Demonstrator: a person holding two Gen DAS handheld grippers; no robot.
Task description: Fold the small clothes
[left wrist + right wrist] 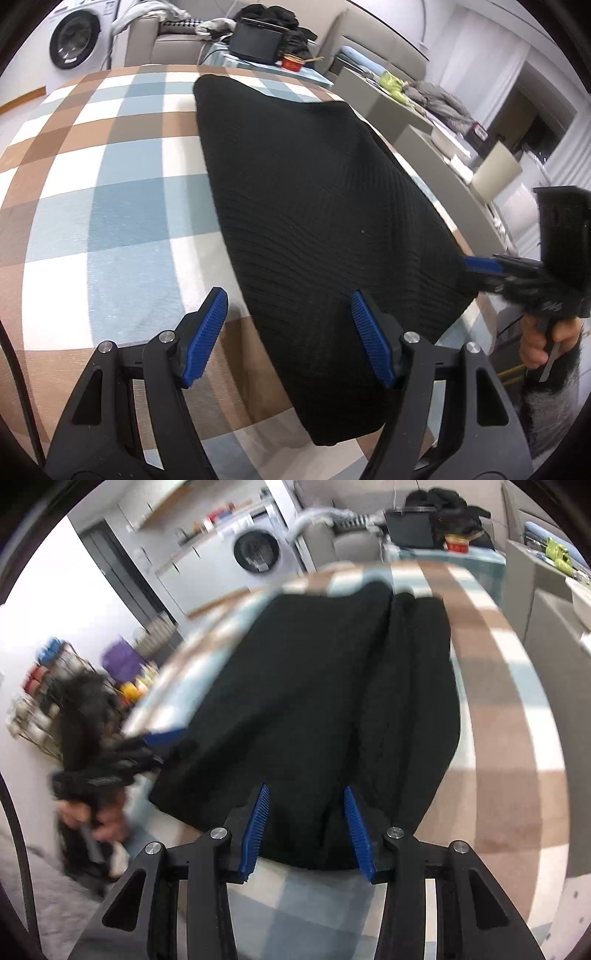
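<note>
Lying flat on checked tablecloth (pixel 110 206): black knit garment (pixel 303 206); left gripper (pixel 288 332), right gripper (pixel 304 827) both apart, empty.

A white washing machine (pixel 74 38) stood against the far wall beside a grey sofa (pixel 177 44); the table (pixel 92 177) wore a checked brown, blue and white cloth, in even daylight

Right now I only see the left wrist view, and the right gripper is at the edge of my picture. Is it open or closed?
Observer: The right gripper is open, with nothing pinched between its pads.
Operator: Where is it over the cloth?
Observer: It points at the near edge of the black garment.
Operator: Does the garment lie in one flat layer?
Observer: No, a lengthwise crease runs down its right side, like a folded-in flap.
</note>
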